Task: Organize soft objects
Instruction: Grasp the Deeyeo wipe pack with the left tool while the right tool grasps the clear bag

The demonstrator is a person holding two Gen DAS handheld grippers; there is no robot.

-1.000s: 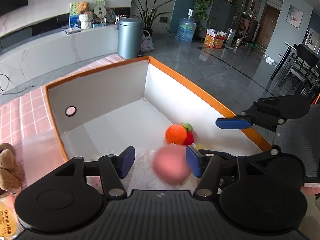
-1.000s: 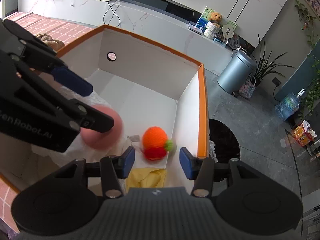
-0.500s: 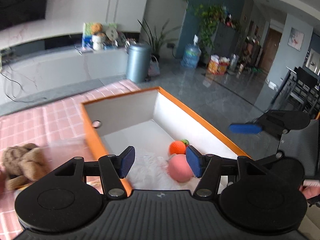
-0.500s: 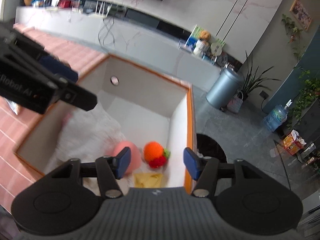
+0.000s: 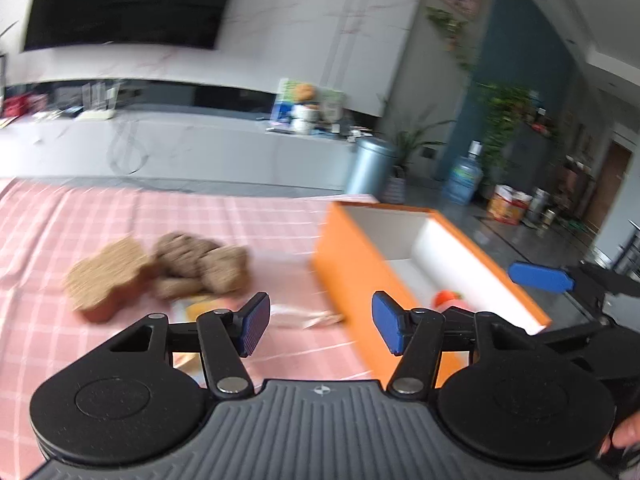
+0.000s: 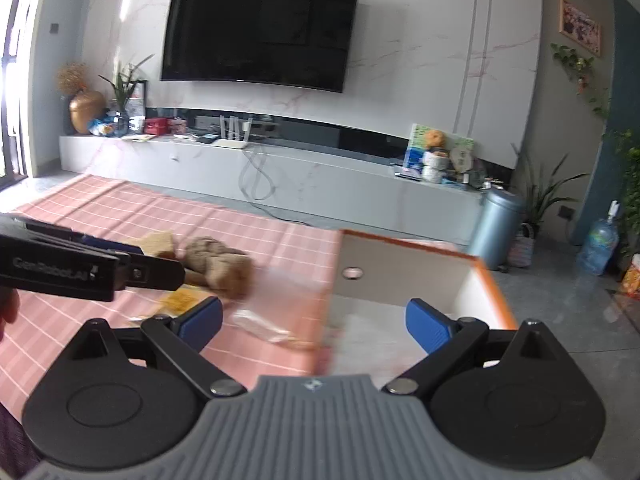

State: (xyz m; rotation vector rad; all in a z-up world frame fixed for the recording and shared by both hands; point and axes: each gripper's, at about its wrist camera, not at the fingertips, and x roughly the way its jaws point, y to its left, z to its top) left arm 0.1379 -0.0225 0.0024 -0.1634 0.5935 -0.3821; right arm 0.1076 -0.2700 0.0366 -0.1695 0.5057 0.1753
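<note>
An orange box with white inside (image 5: 352, 276) (image 6: 400, 272) stands on the pink checked cloth. An orange plush fruit and a pink ball (image 5: 450, 300) show inside it. Brown plush toys (image 5: 192, 264) (image 6: 218, 262) and a tan one (image 5: 108, 280) lie on the cloth left of the box. My left gripper (image 5: 318, 326) is open and empty, above the cloth by the box's left wall. My right gripper (image 6: 314, 318) is open and empty over the box's near left edge. The left gripper's body (image 6: 80, 270) shows in the right wrist view.
A clear plastic wrapper (image 6: 264, 326) (image 5: 304, 316) and a yellow packet (image 6: 180, 300) lie on the cloth between toys and box. A long white TV bench (image 6: 280, 172), a grey bin (image 6: 496, 216) and a water bottle (image 6: 598, 246) stand beyond the table.
Both grippers have pulled up and back from inside the box and swung left toward the brown toys. The pink ball, seen falling earlier, now rests in the box.
</note>
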